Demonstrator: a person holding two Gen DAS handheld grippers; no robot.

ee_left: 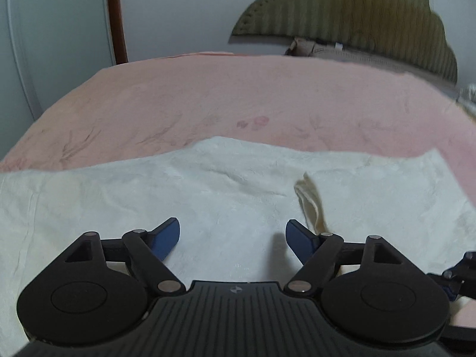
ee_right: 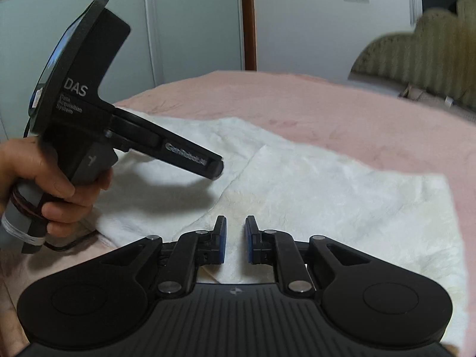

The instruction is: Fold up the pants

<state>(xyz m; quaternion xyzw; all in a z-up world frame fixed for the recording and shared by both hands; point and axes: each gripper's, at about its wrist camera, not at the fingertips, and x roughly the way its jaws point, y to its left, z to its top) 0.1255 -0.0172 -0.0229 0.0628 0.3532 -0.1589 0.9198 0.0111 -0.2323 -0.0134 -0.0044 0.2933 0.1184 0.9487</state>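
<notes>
1. the left gripper (ee_left: pixel 232 239) sits at the bottom centre of its own view with its blue-padded fingers spread wide and nothing between them; white cloth fills the gap.
2. the right gripper (ee_right: pixel 235 239) sits at the bottom centre of its view with its jaws drawn to a narrow gap, and no cloth is pinched in it as far as the view shows.
3. the pants (ee_left: pixel 208 196) lie flat and white on the pink bedspread (ee_left: pixel 238 95), directly under and ahead of both grippers.
4. their long axis runs from the left edge to the right edge of the left wrist view.
5. a folded-over edge (ee_left: pixel 311 205) lies just ahead and to the right of the left gripper's right finger, so that gripper looks nearer to it.
6. in the right wrist view, the left hand (ee_right: pixel 44 184) holds its tool over the left part of the cloth, above the surface.
</notes>
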